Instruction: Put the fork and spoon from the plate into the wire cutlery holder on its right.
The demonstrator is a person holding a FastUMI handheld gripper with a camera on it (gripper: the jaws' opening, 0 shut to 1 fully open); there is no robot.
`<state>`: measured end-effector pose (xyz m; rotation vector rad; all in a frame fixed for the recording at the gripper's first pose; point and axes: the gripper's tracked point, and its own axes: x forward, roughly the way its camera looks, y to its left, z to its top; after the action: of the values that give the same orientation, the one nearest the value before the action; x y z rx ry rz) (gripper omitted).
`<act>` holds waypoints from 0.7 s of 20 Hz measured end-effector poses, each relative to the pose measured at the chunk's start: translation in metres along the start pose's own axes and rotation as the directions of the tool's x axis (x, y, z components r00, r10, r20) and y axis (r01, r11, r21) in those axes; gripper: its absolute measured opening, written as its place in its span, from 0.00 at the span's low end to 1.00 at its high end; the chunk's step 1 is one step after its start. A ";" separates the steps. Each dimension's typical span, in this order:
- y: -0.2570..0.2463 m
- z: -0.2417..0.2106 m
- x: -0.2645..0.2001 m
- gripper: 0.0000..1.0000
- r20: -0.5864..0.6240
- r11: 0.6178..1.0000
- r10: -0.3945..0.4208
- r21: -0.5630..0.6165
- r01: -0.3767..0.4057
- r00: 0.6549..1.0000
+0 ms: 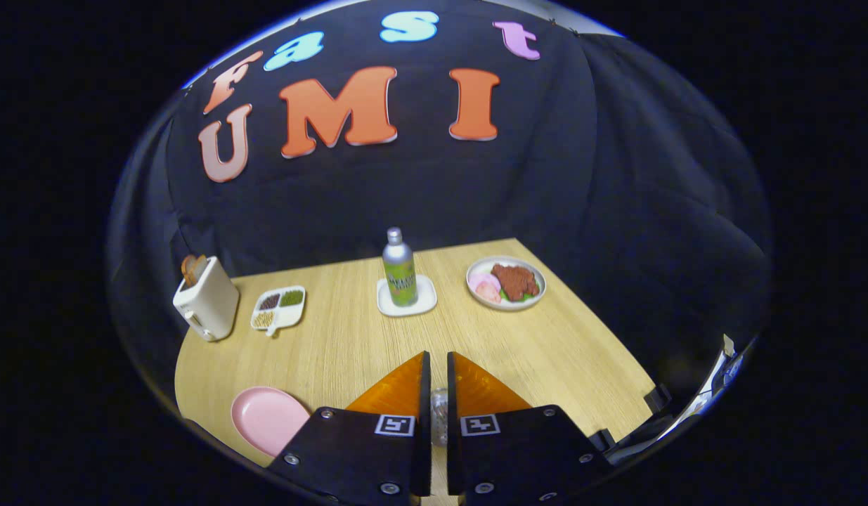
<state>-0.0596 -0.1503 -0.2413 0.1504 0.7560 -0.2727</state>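
My gripper (pixel 438 360) hangs over the wooden table (pixel 546 351), its two fingers drawn close with only a narrow slit between them. In that slit sits a silvery metal piece (pixel 439 414), seemingly a piece of cutlery pinched by both fingers; I cannot tell whether it is the fork or the spoon. The pink plate (pixel 268 418) lies just left of the fingers, and its visible part is bare. The fingers and gripper body hide whatever stands beneath them.
Beyond the fingers a green bottle (pixel 399 268) stands on a white square coaster (pixel 423 299). A plate of food (pixel 507 282) is at the back right. A white toaster (pixel 207 301) and a divided snack dish (pixel 279 306) are at the back left.
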 end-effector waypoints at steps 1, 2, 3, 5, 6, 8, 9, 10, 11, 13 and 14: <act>0.002 0.019 -0.005 0.10 0.056 1.000 0.009 -0.006 -0.009 0.998; 0.006 0.038 -0.010 0.10 0.112 1.000 0.022 -0.019 -0.020 0.993; 0.010 0.056 -0.016 0.11 0.167 0.999 0.035 -0.034 -0.029 0.985; 0.019 0.092 -0.035 0.14 0.268 0.997 0.060 -0.059 -0.046 0.961; 0.025 0.107 -0.041 0.17 0.308 0.996 0.072 -0.068 -0.054 0.949; 0.035 0.132 -0.057 0.30 0.373 0.994 0.094 -0.082 -0.068 0.923; 0.039 0.137 -0.060 0.39 0.394 0.993 0.105 -0.091 -0.075 0.913; 0.045 0.145 -0.066 0.47 0.413 0.992 0.116 -0.101 -0.082 0.903; 0.051 0.153 -0.072 0.56 0.435 0.990 0.132 -0.109 -0.093 0.891; 0.063 0.166 -0.081 0.70 0.470 0.987 0.159 -0.108 -0.123 0.868; 0.068 0.171 -0.085 0.73 0.485 0.984 0.174 -0.110 -0.137 0.857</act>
<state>0.0133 -0.1086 -0.0567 0.0670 0.2383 -0.1181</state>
